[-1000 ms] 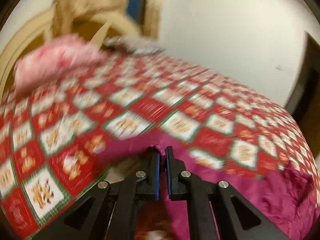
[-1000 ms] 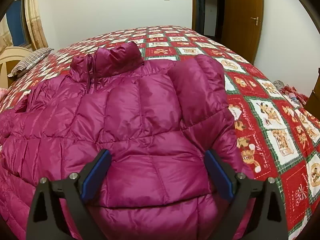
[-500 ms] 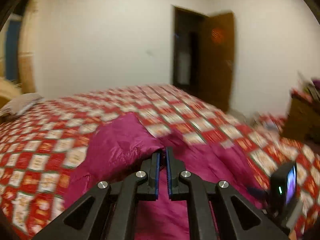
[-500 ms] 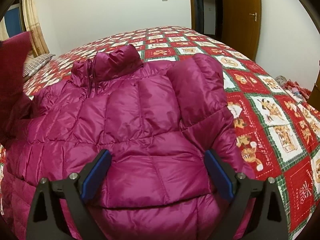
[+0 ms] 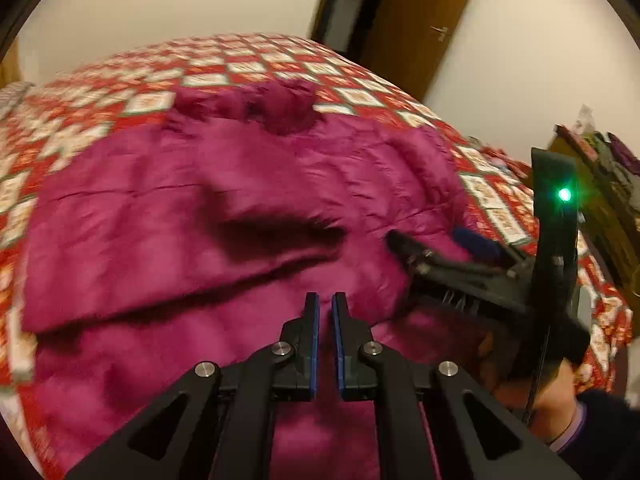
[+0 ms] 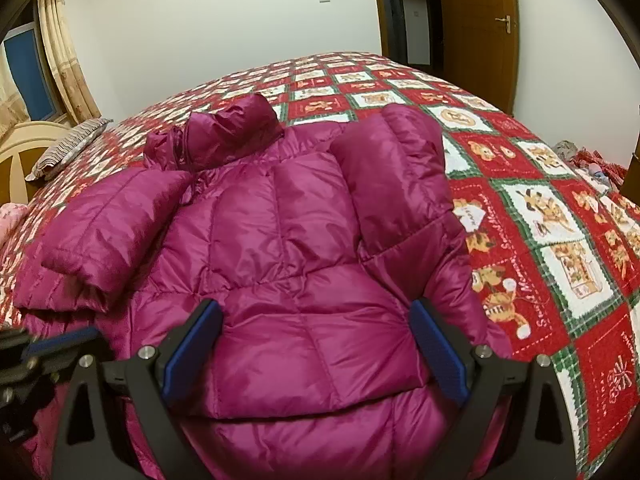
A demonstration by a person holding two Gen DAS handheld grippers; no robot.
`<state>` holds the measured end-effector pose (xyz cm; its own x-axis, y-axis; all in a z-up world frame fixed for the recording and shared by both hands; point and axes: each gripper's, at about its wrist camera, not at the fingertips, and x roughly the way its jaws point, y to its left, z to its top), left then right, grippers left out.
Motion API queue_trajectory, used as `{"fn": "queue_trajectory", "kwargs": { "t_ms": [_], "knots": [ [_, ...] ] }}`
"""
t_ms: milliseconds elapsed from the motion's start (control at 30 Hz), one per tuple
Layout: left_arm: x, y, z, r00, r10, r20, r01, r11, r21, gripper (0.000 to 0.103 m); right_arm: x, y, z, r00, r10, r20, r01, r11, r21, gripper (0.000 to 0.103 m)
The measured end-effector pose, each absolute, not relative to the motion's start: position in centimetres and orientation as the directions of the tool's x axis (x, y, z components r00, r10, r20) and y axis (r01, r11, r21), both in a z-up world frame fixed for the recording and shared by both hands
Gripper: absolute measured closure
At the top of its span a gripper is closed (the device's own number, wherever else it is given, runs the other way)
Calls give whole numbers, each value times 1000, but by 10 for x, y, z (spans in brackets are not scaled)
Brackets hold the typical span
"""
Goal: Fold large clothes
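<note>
A magenta puffer jacket point(image 6: 288, 248) lies flat on the bed, collar point(image 6: 236, 128) at the far end. Its right sleeve point(image 6: 396, 176) and left sleeve point(image 6: 108, 224) are both folded over the body. It also shows in the left wrist view point(image 5: 192, 208), blurred. My left gripper point(image 5: 324, 308) hovers over the jacket's lower part, jaws nearly together with a thin gap and nothing between them. My right gripper point(image 6: 316, 328) is wide open over the jacket's hem area, empty; it also shows in the left wrist view point(image 5: 444, 246).
The bed has a red, white and green patterned quilt point(image 6: 560, 240). A striped pillow point(image 6: 68, 148) and headboard point(image 6: 24, 148) are at the far left. A wooden door point(image 6: 476, 24) stands at the back right. Clutter point(image 6: 588, 160) lies beside the bed on the right.
My left gripper swung right carrying the left sleeve across, and the sleeve now lies folded over the jacket's body, out of the jaws. My right gripper stayed still and open.
</note>
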<state>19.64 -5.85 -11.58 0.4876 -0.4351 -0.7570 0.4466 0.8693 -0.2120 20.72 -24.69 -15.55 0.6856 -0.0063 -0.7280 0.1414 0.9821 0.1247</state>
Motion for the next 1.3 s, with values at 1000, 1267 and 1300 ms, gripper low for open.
{"fn": "queue_trajectory", "kwargs": {
  "t_ms": [1000, 1267, 1300],
  "knots": [
    [167, 157, -79, 686, -38, -726, -113, 981, -159, 97, 215, -156, -86, 715, 40, -698, -31, 999, 26, 83],
    [181, 125, -74, 672, -95, -735, -46, 985, -169, 97, 180, -263, -119, 643, -30, -765, 250, 953, 172, 19],
    [185, 120, -75, 670, -87, -737, -43, 987, -156, 97, 174, -270, -115, 650, -41, -759, 273, 945, 182, 19]
  ]
}}
